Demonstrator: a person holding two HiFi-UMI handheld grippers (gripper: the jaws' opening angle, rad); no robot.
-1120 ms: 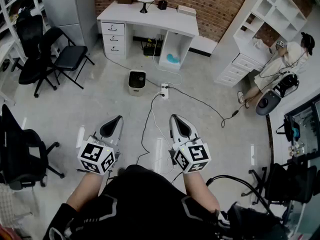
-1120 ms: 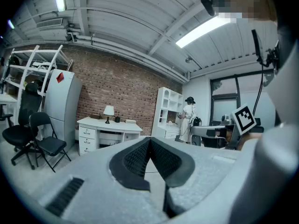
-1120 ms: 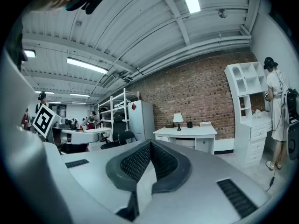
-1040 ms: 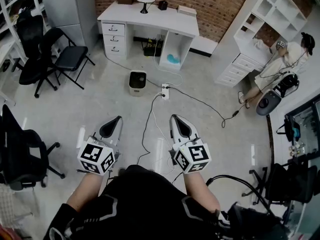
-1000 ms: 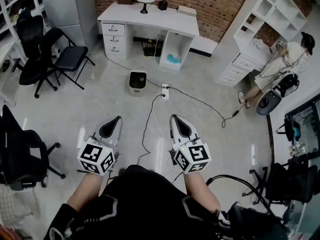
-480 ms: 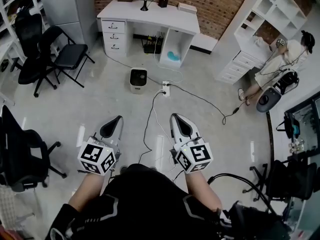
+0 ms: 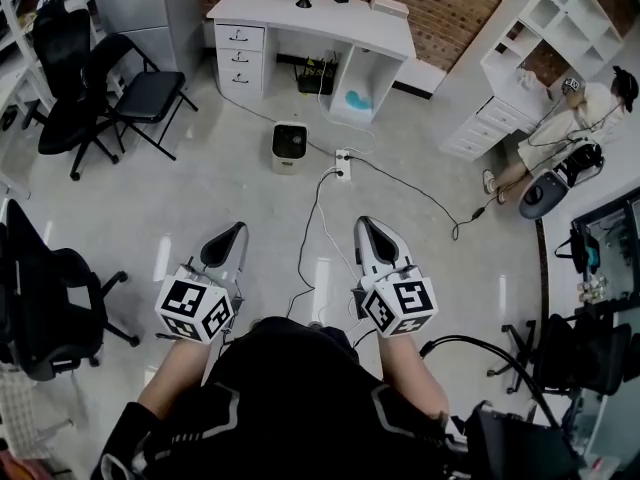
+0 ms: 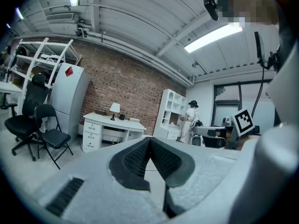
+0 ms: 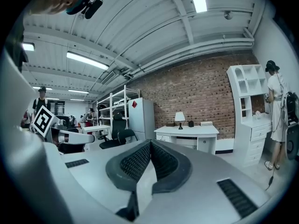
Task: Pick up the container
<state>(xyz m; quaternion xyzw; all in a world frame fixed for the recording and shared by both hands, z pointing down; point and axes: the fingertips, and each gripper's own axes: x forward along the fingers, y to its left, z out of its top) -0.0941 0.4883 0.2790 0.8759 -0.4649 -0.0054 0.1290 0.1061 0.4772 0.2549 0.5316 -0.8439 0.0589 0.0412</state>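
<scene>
A small white bin-like container [image 7: 290, 146] with a dark opening stands on the floor in front of a white desk [image 7: 310, 13]. In the head view my left gripper [image 7: 232, 230] and right gripper [image 7: 366, 224] are held side by side above the floor, well short of the container. Both point toward the desk. In the left gripper view the left gripper [image 8: 149, 139] has its ribbed dark pads pressed together with nothing between them. In the right gripper view the right gripper [image 9: 150, 143] is also shut and empty. The container is hidden in both gripper views.
Black chairs [image 7: 130, 93] stand at the left and an office chair [image 7: 40, 308] at the near left. Cables [image 7: 320, 208] and a power strip [image 7: 343, 163] lie on the floor between me and the desk. A white shelf unit [image 7: 540, 28] and a person [image 7: 560, 138] are at the right.
The desk and the container have slid slightly up and right in the head view. Both grippers stay shut, in nearly the same pose.
</scene>
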